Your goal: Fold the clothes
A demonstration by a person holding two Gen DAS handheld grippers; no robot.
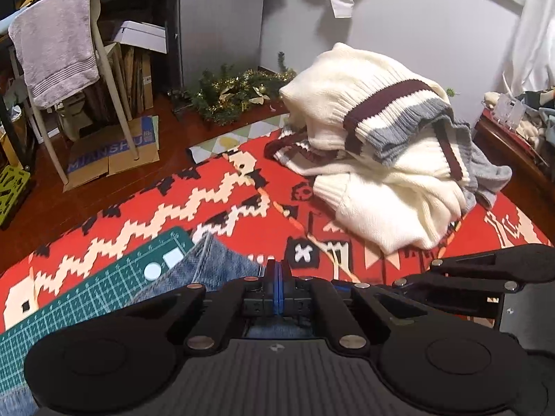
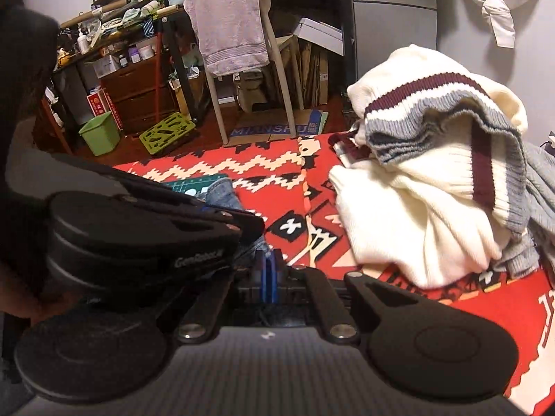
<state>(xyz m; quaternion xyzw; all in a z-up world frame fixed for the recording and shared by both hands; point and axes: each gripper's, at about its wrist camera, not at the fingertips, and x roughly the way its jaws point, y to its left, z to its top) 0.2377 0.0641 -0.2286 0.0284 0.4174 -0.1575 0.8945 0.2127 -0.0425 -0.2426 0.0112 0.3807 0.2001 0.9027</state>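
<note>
Denim garment (image 1: 222, 267) lies closest to me, blue and faded, partly over a green cutting mat (image 1: 104, 287) on the red patterned rug (image 1: 208, 201). My left gripper (image 1: 278, 270) has its blue-padded fingers pressed together with almost no gap; denim shows just in front of and beneath them, but I cannot tell whether any cloth is actually caught between the pads. My right gripper (image 2: 270, 263) looks the same from its own camera: fingers drawn together, denim edge (image 2: 225, 194) just ahead and to the left, grip on fabric not confirmable. The two tools sit side by side, near each other; the left one's black body fills the left part of the right wrist view, and the right one's linkage shows at the right edge of the left wrist view. Farther out on the rug sits a heaped cream knit sweater (image 1: 381, 145) with maroon and grey-blue stripes, crumpled, not folded, well apart from the denim. Beyond the rug: a pale chair with a lilac towel (image 1: 55, 45) draped over its back, flattened cardboard (image 1: 111, 152) on the wood floor, a tinsel-trimmed green garland (image 1: 236, 93) against the wall, and a small green bin (image 2: 100, 135).
</note>
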